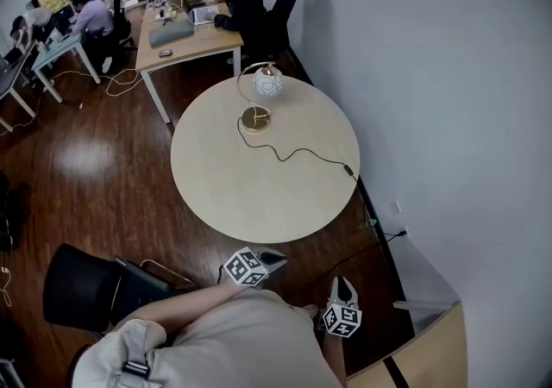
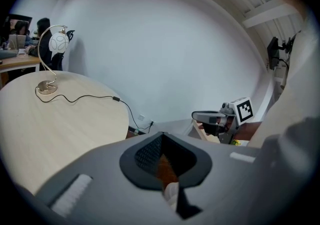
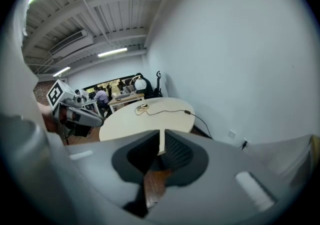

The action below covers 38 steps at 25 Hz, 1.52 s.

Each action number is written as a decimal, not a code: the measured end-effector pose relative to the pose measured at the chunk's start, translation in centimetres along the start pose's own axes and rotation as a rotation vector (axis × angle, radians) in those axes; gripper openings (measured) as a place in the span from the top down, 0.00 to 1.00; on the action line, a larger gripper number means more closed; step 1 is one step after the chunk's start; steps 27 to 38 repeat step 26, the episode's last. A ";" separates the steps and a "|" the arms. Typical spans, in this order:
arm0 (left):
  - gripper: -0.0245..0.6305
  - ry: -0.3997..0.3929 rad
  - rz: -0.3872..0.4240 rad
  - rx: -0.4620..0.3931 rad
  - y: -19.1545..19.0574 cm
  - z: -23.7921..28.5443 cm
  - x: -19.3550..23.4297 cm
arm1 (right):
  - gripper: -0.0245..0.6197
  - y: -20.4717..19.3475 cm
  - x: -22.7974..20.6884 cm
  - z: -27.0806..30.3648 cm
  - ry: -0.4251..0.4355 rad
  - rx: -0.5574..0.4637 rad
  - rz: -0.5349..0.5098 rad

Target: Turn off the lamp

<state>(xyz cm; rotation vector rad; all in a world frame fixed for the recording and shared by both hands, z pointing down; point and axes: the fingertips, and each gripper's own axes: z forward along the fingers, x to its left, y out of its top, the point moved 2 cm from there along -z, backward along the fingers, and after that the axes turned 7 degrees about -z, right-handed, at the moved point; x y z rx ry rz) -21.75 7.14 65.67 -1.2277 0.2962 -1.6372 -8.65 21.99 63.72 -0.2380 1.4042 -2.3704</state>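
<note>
A white wall [image 1: 448, 76] runs along the right side, and a dark wooden floor [image 1: 86, 162] lies at the left. A round light desk [image 1: 259, 197] stands close to this wall. Behind it is a long rectangular desk [image 1: 185, 46] where several people sit, and a black chair [image 1: 82, 287] stands at the near left.

The person holds both tongs low at the near side of the round desk, over the floor. The left tongs [image 1: 281, 256] have their jaws together with nothing between them. The right tongs [image 1: 343, 281] are narrow: only a thin slit stays between the jaws, and nothing is in it.

The lamp [image 1: 257, 100] stands upright on the far part of the round desk, well apart from both tongs. It has a white ball shade [image 1: 268, 82] on a curved golden arm and a round golden base [image 1: 255, 119]. Its black cord [image 1: 293, 153] lies across the desk toward the wall, with a small inline switch [image 1: 348, 170] near the rim.
</note>
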 end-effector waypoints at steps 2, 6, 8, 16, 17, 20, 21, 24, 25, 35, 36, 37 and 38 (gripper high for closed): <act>0.96 0.006 -0.002 0.000 -0.1 -0.3 0.3 | 0.96 0.1 0.1 0.2 -0.003 0.001 -0.047; 0.96 0.010 0.001 -0.002 -0.2 -1.0 0.1 | 0.96 0.5 1.3 0.1 0.004 0.008 -0.154; 0.96 0.015 0.001 -0.009 -0.2 -1.4 0.2 | 0.96 0.6 1.8 0.4 0.016 0.012 -0.174; 0.96 0.018 -0.013 -0.005 -0.4 -1.8 0.5 | 0.96 1.2 2.6 1.4 0.033 0.016 -0.201; 0.96 0.018 -0.015 -0.007 -0.4 -1.8 0.6 | 0.96 1.3 2.6 1.5 0.033 0.017 -0.202; 0.96 0.017 -0.018 -0.013 -0.2 -1.7 0.9 | 0.96 1.2 2.6 1.7 0.033 0.025 -0.206; 0.96 0.016 -0.018 -0.014 -0.2 -1.7 1.0 | 0.96 1.2 2.6 1.7 0.033 0.027 -0.207; 0.96 0.012 -0.020 -0.015 -0.2 -1.7 1.2 | 0.96 1.2 2.6 1.9 0.032 0.031 -0.206; 0.96 0.011 -0.022 -0.015 -0.2 -1.7 1.3 | 0.96 1.2 2.6 2.0 0.031 0.032 -0.205; 0.96 0.010 -0.023 -0.014 -0.2 -1.7 1.4 | 0.96 1.2 2.6 2.1 0.029 0.034 -0.204; 0.96 0.010 -0.023 -0.014 -0.2 -1.7 1.4 | 0.96 1.2 2.6 2.1 0.029 0.034 -0.204; 0.96 0.010 -0.023 -0.014 -0.2 -1.7 1.4 | 0.96 1.2 2.6 2.1 0.029 0.034 -0.204; 0.96 0.010 -0.023 -0.014 -0.2 -1.7 1.4 | 0.96 1.2 2.6 2.1 0.029 0.034 -0.204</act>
